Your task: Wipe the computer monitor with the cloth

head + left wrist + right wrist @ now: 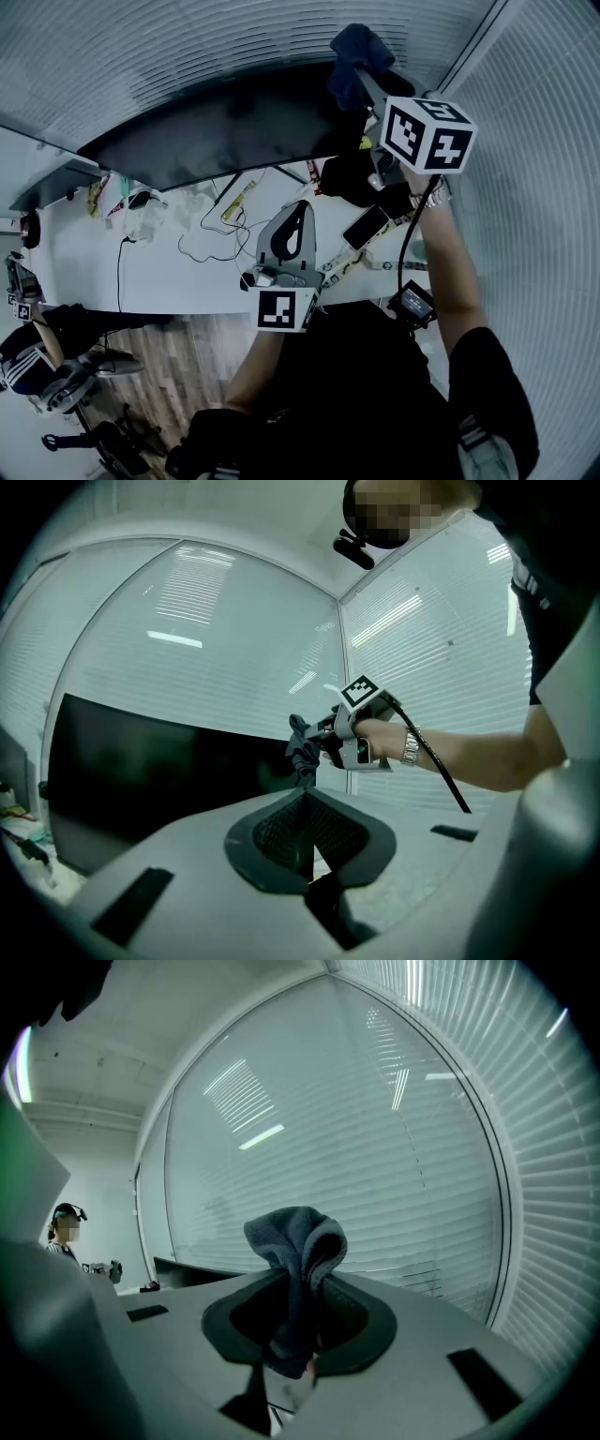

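Pinching the cloth (295, 1241) between its jaws, the right gripper (364, 80) holds it at the right end of the monitor (225, 131), upper middle of the head view. The left gripper (296, 214) hangs at centre, jaws together and empty, above a desk (169, 267) littered with cables (211, 239) and a phone (366, 226).

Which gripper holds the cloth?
The right gripper, raised at the monitor's top corner, is shut on the dark cloth; the left gripper, lower down, holds nothing.
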`<action>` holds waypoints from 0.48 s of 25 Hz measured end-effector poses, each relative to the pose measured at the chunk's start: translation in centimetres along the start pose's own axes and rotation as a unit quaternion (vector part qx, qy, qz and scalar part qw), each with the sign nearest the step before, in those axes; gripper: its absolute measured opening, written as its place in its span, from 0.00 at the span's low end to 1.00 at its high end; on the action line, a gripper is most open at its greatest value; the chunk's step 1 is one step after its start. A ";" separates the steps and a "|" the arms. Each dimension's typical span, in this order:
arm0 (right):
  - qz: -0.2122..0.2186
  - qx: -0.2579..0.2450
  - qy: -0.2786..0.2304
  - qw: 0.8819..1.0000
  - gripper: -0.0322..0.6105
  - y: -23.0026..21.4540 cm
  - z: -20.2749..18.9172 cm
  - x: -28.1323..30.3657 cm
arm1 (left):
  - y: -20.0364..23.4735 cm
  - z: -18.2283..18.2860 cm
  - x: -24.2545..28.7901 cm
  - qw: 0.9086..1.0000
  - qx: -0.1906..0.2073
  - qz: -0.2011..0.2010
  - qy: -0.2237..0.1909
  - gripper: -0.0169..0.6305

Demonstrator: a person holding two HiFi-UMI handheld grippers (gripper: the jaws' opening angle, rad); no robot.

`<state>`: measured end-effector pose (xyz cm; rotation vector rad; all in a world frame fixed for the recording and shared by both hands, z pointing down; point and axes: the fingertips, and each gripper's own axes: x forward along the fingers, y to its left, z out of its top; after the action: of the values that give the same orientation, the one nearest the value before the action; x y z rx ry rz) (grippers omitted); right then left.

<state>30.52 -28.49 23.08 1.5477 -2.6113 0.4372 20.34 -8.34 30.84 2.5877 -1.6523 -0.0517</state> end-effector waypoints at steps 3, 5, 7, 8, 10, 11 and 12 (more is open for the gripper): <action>-0.005 0.004 -0.002 1.000 0.17 -1.0 0.1 -0.6 | -0.7 0.1 0.2 1.000 0.000 0.001 -0.004 0.04; -0.008 0.006 -0.003 1.000 0.17 -1.7 0.1 -0.9 | -1.2 0.3 0.5 1.000 0.001 -0.001 -0.008 0.04; -0.011 0.009 -0.005 1.000 0.17 -2.3 0.1 -1.2 | -1.7 0.3 0.8 1.000 0.004 -0.005 -0.009 0.04; -0.012 0.010 -0.006 1.000 0.17 -2.6 0.0 -1.4 | -1.9 0.3 0.9 1.000 0.004 -0.005 -0.011 0.04; -0.015 0.013 -0.008 1.000 0.17 -3.1 -0.1 -1.6 | -2.2 0.3 1.1 1.000 0.004 -0.007 -0.010 0.04; -0.016 0.013 -0.009 1.000 0.17 -3.4 -0.1 -1.7 | -2.4 -0.1 1.1 1.000 0.006 -0.008 -0.005 0.04; -0.016 0.014 -0.010 1.000 0.17 -3.6 -0.1 -1.8 | -2.5 -0.4 1.1 1.000 0.007 -0.009 0.002 0.04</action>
<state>34.51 -28.53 23.51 1.6097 -2.6022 0.4601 23.12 -8.23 31.08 2.6109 -1.6349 -0.0345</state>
